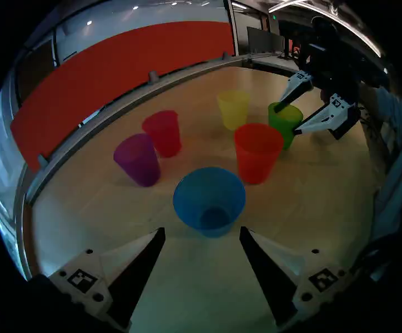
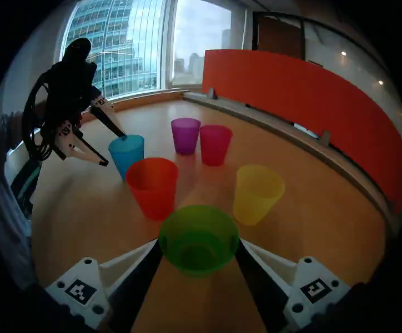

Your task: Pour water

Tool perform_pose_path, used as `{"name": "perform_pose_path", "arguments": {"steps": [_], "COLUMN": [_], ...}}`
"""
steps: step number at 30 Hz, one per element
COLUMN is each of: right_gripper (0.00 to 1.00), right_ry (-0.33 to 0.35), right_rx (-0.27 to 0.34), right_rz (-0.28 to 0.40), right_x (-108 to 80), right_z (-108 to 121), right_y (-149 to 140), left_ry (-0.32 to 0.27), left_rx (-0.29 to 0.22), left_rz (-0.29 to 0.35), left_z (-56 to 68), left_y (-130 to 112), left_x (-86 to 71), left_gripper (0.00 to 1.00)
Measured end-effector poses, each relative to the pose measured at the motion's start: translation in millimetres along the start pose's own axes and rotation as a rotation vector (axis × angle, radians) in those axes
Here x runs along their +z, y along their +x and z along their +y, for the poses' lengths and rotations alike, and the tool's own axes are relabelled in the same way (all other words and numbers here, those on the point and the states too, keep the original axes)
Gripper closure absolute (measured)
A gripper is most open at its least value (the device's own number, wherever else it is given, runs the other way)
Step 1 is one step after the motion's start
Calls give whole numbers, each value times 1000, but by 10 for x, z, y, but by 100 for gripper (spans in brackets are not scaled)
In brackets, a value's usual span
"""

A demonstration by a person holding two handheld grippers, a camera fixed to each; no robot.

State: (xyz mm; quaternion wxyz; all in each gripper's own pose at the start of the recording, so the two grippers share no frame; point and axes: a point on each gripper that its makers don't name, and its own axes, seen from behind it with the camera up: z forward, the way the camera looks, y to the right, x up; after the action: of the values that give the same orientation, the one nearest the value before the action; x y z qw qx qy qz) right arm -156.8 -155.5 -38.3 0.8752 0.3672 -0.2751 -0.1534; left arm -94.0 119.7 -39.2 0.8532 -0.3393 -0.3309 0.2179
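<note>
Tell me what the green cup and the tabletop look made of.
Green cup: likely thin plastic, translucent and glossy, since light glows through its wall. Tabletop: wood or wood-look laminate, I cannot tell which; smooth satin finish, warm tan with soft reflections.

left gripper (image 1: 201,232) points forward over the table, its two fingers spread wide apart. right gripper (image 2: 199,243) has both fingers pressed against opposite sides of a green cup (image 2: 198,252).
</note>
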Motion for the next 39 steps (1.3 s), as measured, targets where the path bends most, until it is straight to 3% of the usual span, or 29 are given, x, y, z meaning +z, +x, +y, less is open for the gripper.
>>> {"name": "perform_pose_path", "arguments": {"steps": [5, 12, 29, 39], "right_gripper": [1, 1, 1, 1], "right_ry": [-10, -23, -120, -223], "right_rx": [-3, 1, 3, 74], "right_rz": [-7, -13, 11, 99], "right_x": [-6, -112, -695, -930], "right_z": [-6, 2, 175, 426], "right_y": [-27, -74, -204, -57], "left_ry": [-1, 16, 111, 186], "left_rx": [-5, -27, -140, -186], "left_rz": [6, 17, 95, 166], "left_z": [9, -18, -186, -292], "left_y": [14, -21, -127, -88], "left_x": [-24, -97, -424, -600], "left_gripper": [0, 0, 0, 0]}}
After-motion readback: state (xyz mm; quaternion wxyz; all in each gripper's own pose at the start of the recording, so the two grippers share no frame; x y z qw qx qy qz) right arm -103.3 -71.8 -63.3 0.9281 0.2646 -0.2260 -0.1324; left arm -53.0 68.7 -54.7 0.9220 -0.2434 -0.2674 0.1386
